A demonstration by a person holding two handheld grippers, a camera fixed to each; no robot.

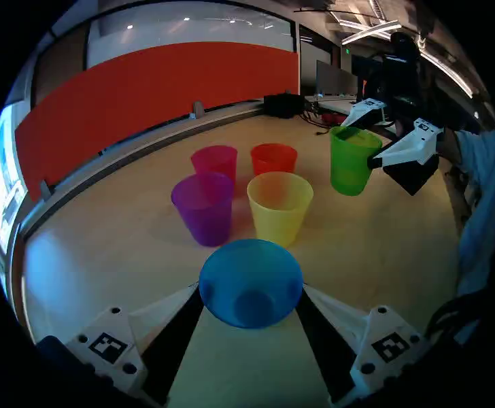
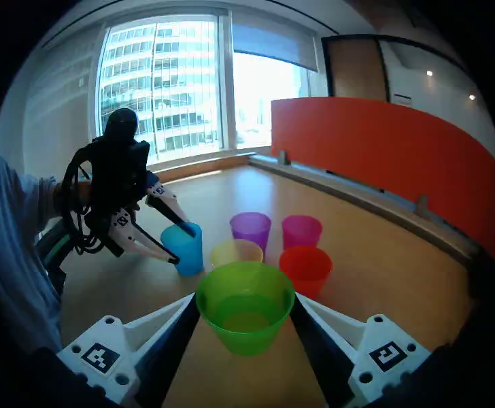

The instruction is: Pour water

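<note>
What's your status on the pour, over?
Left tool shut on blue cup. Right tool shut on green cup, looks part-filled. Purple, pink, red, yellow cups upright on table; none blocking.

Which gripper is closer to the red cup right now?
Right. The right gripper, holding the green cup, is just beside the red cup; the left gripper, holding the blue cup, is across the yellow cup from it.

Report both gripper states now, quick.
Left gripper: shut on the blue cup.
Right gripper: shut on the green cup.
</note>
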